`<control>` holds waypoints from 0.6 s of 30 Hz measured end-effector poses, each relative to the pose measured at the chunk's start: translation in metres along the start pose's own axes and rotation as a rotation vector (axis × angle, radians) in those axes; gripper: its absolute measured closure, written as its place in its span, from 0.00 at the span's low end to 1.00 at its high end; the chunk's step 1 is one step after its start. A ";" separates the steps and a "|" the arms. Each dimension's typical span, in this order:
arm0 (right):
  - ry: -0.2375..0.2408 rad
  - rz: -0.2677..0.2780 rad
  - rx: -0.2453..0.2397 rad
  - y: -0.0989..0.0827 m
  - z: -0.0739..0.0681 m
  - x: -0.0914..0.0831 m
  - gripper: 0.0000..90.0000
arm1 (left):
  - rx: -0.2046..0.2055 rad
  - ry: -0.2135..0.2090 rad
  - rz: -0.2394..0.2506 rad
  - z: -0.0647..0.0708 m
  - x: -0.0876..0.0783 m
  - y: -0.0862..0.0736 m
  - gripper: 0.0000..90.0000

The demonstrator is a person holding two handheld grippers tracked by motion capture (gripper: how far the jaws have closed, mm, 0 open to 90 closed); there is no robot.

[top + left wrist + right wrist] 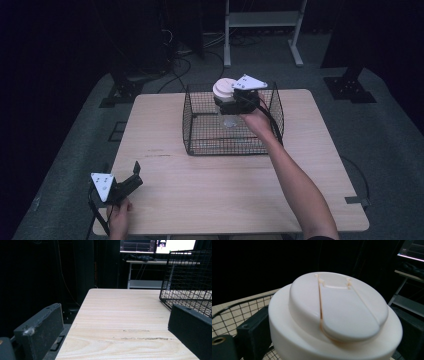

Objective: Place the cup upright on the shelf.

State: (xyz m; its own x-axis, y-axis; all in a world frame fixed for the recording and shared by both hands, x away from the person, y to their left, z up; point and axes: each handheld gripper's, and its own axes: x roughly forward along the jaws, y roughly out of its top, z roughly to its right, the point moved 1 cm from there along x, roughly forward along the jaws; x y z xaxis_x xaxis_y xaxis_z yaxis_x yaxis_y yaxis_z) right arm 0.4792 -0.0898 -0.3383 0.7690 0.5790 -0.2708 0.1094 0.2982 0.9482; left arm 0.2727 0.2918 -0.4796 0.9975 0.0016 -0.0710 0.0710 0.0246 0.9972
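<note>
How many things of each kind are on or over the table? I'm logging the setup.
Wire basket: 1
White-lidded container: 1
Hand-held gripper: 2, left and right
Total: 4

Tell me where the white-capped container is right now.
In the high view, the white-capped container sits in the right gripper, held over the wire basket at the table's far side.

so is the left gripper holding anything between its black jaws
No, the left gripper has its jaws spread wide, with bare light wooden table between them.
</note>
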 end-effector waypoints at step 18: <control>-0.011 -0.075 0.006 -0.028 0.002 0.027 0.05 | -0.010 -0.005 0.007 -0.001 0.000 0.000 0.00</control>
State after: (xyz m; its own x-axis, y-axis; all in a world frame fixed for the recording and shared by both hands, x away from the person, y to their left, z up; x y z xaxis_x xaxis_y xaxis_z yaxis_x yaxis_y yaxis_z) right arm 0.4980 -0.0837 -0.3722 0.7655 0.5467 -0.3394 0.1710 0.3356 0.9263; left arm 0.2724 0.2925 -0.4794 0.9979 -0.0033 -0.0642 0.0643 0.0348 0.9973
